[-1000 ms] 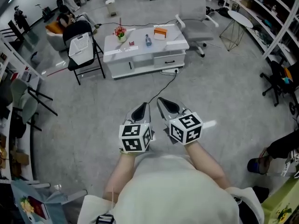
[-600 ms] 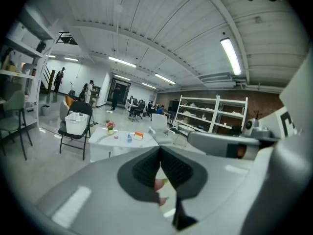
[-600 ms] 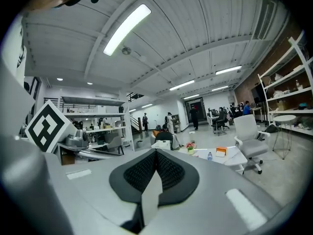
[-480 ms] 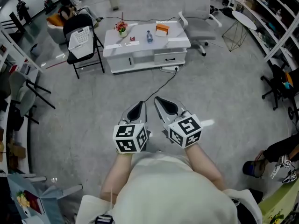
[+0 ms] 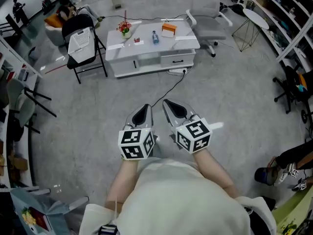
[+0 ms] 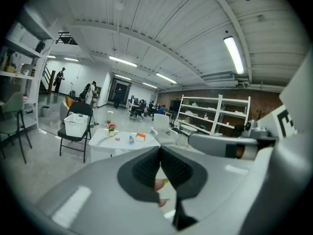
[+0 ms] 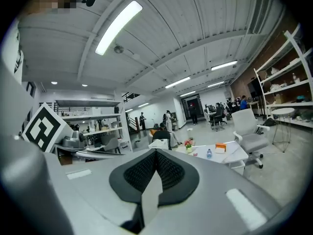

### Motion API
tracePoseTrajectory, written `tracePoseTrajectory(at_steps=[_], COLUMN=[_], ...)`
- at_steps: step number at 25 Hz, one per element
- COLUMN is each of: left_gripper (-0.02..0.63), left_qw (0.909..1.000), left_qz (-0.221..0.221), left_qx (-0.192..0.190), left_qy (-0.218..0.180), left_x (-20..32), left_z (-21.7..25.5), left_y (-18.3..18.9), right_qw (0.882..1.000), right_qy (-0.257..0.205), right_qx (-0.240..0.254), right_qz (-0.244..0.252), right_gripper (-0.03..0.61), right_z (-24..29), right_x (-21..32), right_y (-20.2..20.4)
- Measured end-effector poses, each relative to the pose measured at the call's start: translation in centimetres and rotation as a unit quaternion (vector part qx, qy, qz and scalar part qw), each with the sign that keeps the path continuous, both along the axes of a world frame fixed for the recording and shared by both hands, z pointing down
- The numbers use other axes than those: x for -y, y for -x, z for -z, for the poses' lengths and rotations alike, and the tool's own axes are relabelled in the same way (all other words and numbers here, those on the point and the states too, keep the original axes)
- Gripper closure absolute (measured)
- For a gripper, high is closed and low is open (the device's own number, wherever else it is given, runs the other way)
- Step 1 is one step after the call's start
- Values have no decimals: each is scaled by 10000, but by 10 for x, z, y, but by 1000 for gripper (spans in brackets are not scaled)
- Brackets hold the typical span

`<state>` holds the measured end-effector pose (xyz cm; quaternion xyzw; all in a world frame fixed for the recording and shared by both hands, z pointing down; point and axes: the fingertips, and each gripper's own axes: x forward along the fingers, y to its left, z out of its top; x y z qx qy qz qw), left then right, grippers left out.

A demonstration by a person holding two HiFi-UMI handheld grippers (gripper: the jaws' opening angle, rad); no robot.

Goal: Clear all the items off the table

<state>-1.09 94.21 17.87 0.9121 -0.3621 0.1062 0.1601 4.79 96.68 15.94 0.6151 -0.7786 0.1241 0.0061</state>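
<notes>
Left hand-held gripper (image 5: pixel 145 109): held low in front of the person, pointing toward the far side of the room. In the left gripper view its ribbed dark pads are pressed together at the tips, with nothing between them.
Right hand-held gripper (image 5: pixel 168 105): just beside the left one, pointing the same way. Its jaws are closed pad to pad and it carries nothing.
Marker cubes: one sits at the near end of each gripper, the left cube (image 5: pixel 137 144) and the right cube (image 5: pixel 194 135) close together above the person's pale top.
Desk (image 5: pixel 183 43): a low white unit with a drawer in its front, on the far side of the grey floor and well apart from both grippers.
Items on the desk: a small flower pot (image 5: pixel 125 30) with red blooms near the far left corner, and a small red item (image 5: pixel 138 42) just right of it. A water bottle (image 5: pixel 155 37) stands about mid-desk, with an orange box (image 5: pixel 168 30) to its right, toward the far edge. All are apart from one another.
Folding chair (image 5: pixel 83 26): black, just left of the desk, with a white basket (image 5: pixel 80 43) on its seat.
Office chair (image 5: pixel 208 13): grey, just right of the desk at its far end.
Cable (image 5: pixel 171 84): dark, trailing on the floor from the desk's near side toward the grippers.
Side table (image 5: pixel 254 18): a small white round top on a wire frame, far right, next to the shelving.
</notes>
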Motion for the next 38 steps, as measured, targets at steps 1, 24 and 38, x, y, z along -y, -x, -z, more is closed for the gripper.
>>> tracePoseTrajectory(at_steps=[1,24,38], left_gripper=[604,604,604], left_qw=[10000,9994,9994], left_qz=[-14,-348,-265], left_qx=[11,27,39], left_qy=[5,36,201], left_x=[6,223,350], left_z=[-1,18,1], left_y=[-1,-33,-17], right_qw=[10000,9998,9994], right_qy=[46,145,299], right_qx=[49,129,149], right_qz=[-2,25,-57], right_gripper=[580,580,580], right_z=[-3,17,-1], right_x=[6,228,347], right_y=[-1,-13,0])
